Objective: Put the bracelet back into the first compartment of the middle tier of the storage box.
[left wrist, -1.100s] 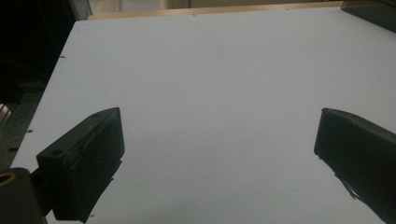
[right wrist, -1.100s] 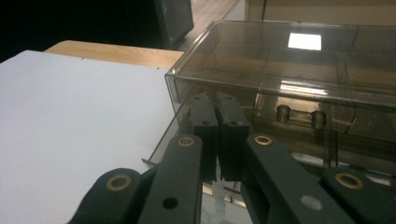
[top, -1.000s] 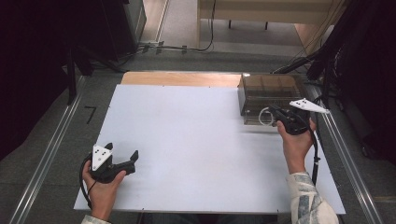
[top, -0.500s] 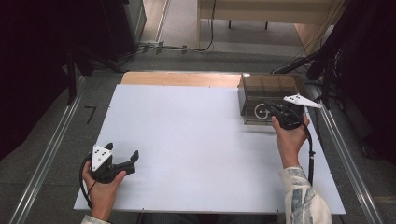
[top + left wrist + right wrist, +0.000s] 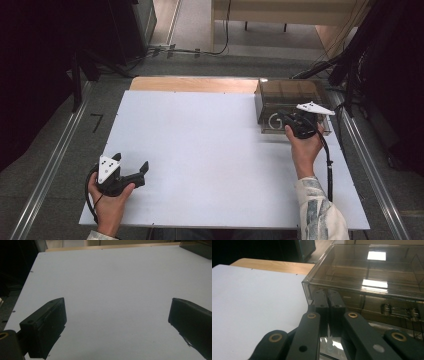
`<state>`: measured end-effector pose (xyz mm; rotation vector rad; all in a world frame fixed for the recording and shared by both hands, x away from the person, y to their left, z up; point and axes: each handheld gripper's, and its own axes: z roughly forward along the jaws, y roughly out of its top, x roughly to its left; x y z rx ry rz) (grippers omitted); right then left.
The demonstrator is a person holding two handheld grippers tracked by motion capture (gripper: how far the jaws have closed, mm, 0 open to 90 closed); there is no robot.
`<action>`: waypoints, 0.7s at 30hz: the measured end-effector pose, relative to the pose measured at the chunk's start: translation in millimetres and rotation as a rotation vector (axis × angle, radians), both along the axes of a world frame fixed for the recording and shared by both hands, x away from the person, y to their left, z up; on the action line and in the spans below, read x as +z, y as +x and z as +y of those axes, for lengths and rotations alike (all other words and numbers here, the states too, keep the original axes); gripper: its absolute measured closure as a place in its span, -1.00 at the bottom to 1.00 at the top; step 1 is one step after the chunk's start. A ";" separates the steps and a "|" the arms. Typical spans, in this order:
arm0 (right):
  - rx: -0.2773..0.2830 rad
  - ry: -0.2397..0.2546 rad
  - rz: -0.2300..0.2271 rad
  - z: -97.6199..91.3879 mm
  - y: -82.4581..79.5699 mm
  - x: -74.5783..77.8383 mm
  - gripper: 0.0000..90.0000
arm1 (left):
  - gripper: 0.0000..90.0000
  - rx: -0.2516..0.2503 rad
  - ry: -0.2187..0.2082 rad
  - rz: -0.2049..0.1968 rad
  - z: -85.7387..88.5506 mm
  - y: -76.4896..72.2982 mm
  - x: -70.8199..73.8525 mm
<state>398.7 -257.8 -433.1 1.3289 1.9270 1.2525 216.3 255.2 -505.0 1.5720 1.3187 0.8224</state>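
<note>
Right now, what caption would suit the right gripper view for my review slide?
Right gripper, jaws shut, points at the front wall of a smoky clear box at the edge of the white table.

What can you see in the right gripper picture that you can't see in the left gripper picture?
The right gripper view shows the right gripper with its jaws shut together, their tips close up against the front wall of the smoky clear box. Dividers and a metal latch show through the box.

The left gripper view shows the left gripper with its jaws wide apart and nothing between them, over a bare stretch of white board.

Both share the white board, the wooden strip along its far edge, and the box itself, which appears as a dark corner in the left gripper view.
</note>
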 end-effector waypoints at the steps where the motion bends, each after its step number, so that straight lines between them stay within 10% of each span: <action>1: -0.002 -0.002 0.002 -0.4 0.7 -0.6 0.90 | -0.96 -0.001 0.000 0.001 0.0 0.0 0.0; 21: -0.024 -0.080 0.050 -3.2 7.7 -12.8 0.89 | -0.96 -0.001 0.000 0.002 0.1 -0.1 -0.1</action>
